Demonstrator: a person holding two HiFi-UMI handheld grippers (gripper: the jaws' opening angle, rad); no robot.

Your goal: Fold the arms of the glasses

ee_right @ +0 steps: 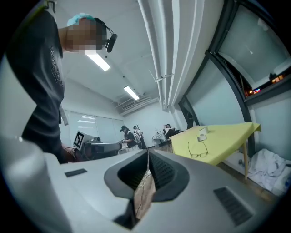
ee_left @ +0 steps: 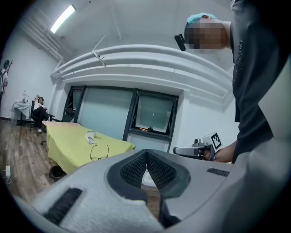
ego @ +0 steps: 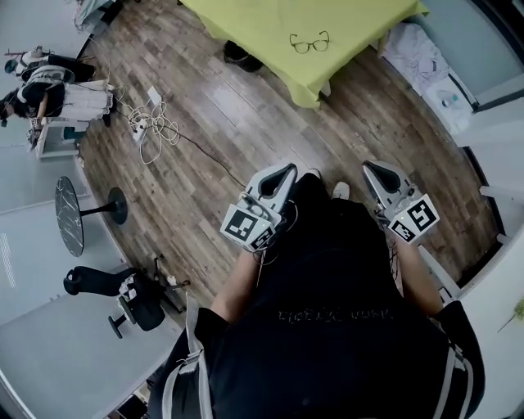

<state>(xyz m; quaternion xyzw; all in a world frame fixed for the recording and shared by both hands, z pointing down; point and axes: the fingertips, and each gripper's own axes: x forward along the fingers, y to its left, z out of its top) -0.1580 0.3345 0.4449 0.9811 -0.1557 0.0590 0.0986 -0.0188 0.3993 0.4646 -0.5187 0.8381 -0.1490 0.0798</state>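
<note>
yellow table [ego: 262, 24] holds one pair of glasses [ego: 309, 42]; left gripper [ego: 287, 168], right gripper [ego: 370, 167] closed.

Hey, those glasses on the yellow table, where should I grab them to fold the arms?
Probably the bridge of the glasses, coming from the near edge of the yellow table: the lenses seem to face you, with both arms open and pointing away, free to swing shut.

In the head view the glasses [ego: 309, 42] are too small to show how their arms stand. The yellow table [ego: 270, 33] is cut off by the top edge there. A white object [ee_left: 90, 135] near the glasses is too small to name. The people [ego: 45, 92] at the far left are only small, unclear figures.
</note>
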